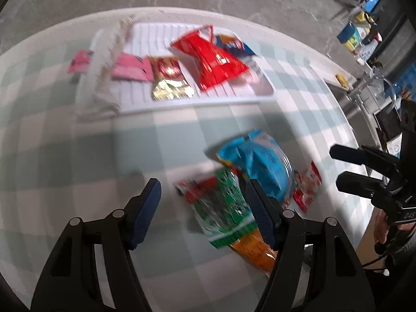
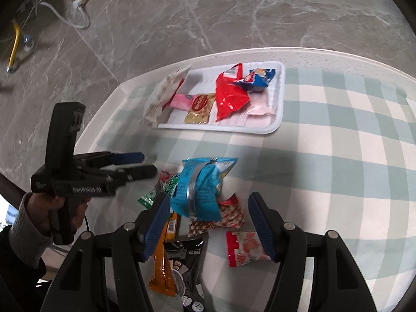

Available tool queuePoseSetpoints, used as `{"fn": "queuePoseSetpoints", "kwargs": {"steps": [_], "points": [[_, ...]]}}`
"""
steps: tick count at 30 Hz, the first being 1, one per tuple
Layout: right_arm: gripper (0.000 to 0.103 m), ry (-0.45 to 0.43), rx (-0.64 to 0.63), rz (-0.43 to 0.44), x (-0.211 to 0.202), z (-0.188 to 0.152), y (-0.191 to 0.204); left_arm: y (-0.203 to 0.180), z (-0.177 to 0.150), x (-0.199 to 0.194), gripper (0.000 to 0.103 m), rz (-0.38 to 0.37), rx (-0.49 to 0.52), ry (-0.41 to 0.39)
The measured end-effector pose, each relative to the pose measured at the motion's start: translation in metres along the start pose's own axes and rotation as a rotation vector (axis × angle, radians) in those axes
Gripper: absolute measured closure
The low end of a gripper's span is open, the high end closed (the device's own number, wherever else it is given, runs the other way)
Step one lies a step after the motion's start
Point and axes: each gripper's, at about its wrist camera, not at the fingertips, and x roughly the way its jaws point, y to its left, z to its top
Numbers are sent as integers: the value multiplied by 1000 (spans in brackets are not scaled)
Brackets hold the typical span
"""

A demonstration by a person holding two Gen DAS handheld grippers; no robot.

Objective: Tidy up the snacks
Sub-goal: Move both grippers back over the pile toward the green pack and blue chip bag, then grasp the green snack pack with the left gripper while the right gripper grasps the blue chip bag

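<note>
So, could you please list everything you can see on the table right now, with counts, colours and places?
tray: one, white, far side of the table
red packet: one, in the tray
blue packet: one, in the tray, beside the red one
gold packet: one, in the tray
pink packets: at least two, in the tray
light-blue bag: one, on top of the near pile
green packet: one, under the bag
orange packet: one, near edge
black packet: one, beside the orange one
tablecloth: green-white check
left gripper: open, empty
right gripper: open, empty
</note>
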Motion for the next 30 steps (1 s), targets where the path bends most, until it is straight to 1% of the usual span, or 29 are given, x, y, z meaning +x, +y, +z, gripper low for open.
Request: {"fn": "queuePoseSetpoints", "kwargs": {"steps": [4, 6, 8, 11, 13, 15, 18, 21, 24, 30], "points": [[37, 2, -12, -2, 2, -3, 7, -10, -10, 8, 37, 12, 24, 20], [37, 1, -17, -3, 2, -4, 9, -11, -9, 14, 37, 12, 27, 31], [37, 0, -21, -4, 3, -4, 11, -12, -11, 22, 37, 29, 33, 41], [37, -1, -30, -6, 4, -4, 14, -8, -10, 28, 37, 52, 30, 52], [37, 0, -40, -13, 5, -3, 15, -3, -8, 34, 37, 51, 15, 54], [37, 1, -51, -17, 8, -3, 16, 2, -9, 34, 37, 57, 5, 48], [36, 10, -60, -27, 13, -2, 17, 13, -10, 32, 37, 89, -16, 42], [35, 21, -72, -31, 20, 0, 17, 24, -8, 28, 37, 89, -36, 35], [35, 42, -85, -45, 32, 3, 18, 26, -8, 25, 37, 96, -30, 28], [35, 79, -98, -60, 53, 10, 20, 17, -5, 25, 37, 96, 10, 25]]}}
